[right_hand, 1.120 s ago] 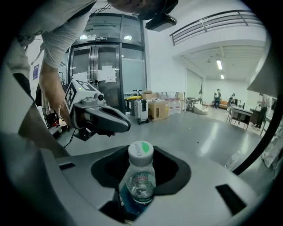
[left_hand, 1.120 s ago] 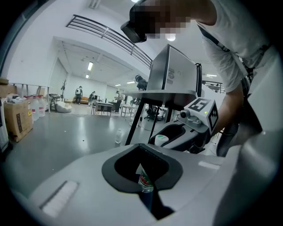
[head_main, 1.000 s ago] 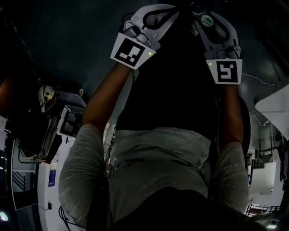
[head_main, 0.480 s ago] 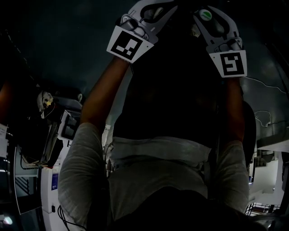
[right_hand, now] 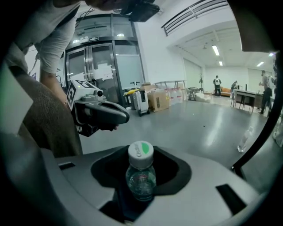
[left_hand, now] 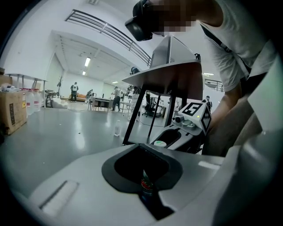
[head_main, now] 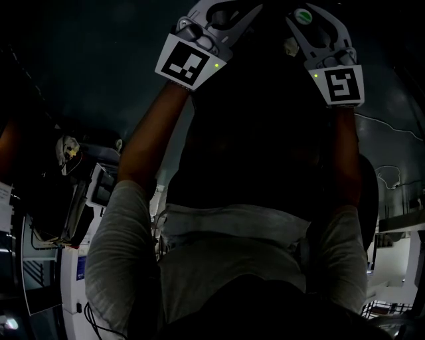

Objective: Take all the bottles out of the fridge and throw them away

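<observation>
The head view is dark; the person bends over with both arms stretched to the picture's top. My right gripper point(head_main: 307, 13) is shut on a clear water bottle point(right_hand: 140, 178) with a white cap bearing a green leaf point(head_main: 303, 14); the cap stands up between the jaws. My left gripper point(head_main: 222, 10) is shut on a dark bottle with a red label point(left_hand: 147, 184), of which only the neck shows in the slot between the jaws. In each gripper view the other gripper hangs close beside: the right gripper point(left_hand: 170, 139) and the left gripper point(right_hand: 104, 114).
A table on slanted black legs point(left_hand: 148, 114) stands just beyond the grippers. A small bottle point(left_hand: 116, 129) stands on the grey floor. Cardboard boxes point(left_hand: 11, 112) sit at the left; more boxes point(right_hand: 159, 100) lie near glass doors point(right_hand: 101, 66). People stand far off.
Both grippers have shifted a little toward the top edge of the head view, the right one more. Each keeps its bottle; the jaws look unchanged.
</observation>
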The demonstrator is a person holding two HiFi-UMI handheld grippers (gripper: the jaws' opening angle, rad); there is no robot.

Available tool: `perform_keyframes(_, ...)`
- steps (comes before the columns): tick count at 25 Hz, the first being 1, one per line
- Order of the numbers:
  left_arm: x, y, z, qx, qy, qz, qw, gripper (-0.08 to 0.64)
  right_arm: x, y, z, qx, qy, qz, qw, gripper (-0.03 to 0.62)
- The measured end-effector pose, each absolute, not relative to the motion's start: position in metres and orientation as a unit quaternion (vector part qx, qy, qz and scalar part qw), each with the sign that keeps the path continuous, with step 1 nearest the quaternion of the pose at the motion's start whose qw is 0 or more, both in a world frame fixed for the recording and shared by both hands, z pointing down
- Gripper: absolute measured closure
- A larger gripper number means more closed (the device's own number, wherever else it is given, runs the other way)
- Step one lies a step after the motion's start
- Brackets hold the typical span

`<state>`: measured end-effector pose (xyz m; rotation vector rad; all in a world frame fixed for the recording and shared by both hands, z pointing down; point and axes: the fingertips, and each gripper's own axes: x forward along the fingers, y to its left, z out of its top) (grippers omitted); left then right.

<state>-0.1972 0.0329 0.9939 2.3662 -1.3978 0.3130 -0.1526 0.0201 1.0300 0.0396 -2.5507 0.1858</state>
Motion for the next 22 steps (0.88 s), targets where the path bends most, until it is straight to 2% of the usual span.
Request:
perform_keyframes(10,-0.200,0.028,0.968,0.837,-0.502,0.111,0.188,0.552,-0.160,0.003,0.993,0.061,-0.961,0.087,0.256,0.433)
perform_keyframes(17,-0.192,0.031,0.899,0.834,-0.509,0.107,0.183,0.552,-0.165,0.004,0.900,0.095,-0.970,0.096,0.204,0.439)
perform_keyframes(22,-0.181,0.028,0.815,0.835,-0.514,0.092,0.172,0.552,-0.162,0.004,0.812,0.113,-0.972,0.100,0.179,0.453)
